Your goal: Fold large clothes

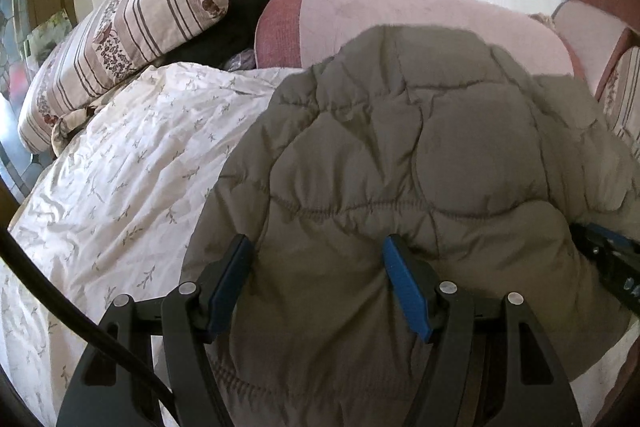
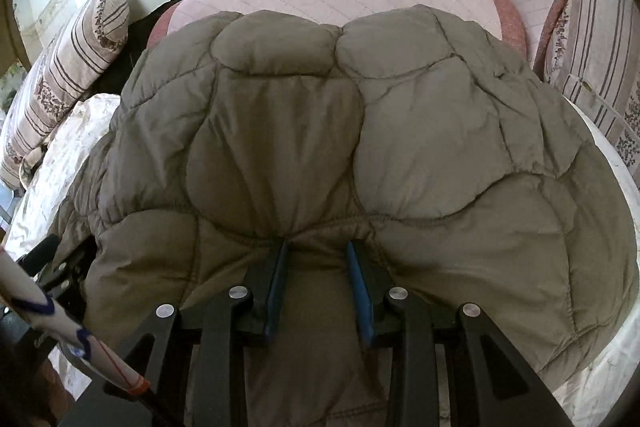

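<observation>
A big quilted brown jacket [image 2: 360,155] lies spread across the bed, over a white bedspread [image 1: 132,163] printed with small sprigs. Its far edge reaches a pink cushion [image 1: 420,23] by the wall.

The left gripper [image 1: 318,251] has its blue-padded jaws standing fairly wide, with a thick bunch of the jacket's near edge bulging up between them; the fabric puckers against both pads, so it is held. The right gripper [image 2: 318,251] is narrower, its jaws pinching a gathered fold of the same near edge, where creases fan out from the pads. In the left view, the right gripper pokes in at the jacket's right side.

A striped, flowered pillow [image 1: 132,27] leans at the left by the wall, with something black [image 1: 236,23] lying between it and the pink cushion. Another striped pillow [image 2: 600,67] sits to the right.
</observation>
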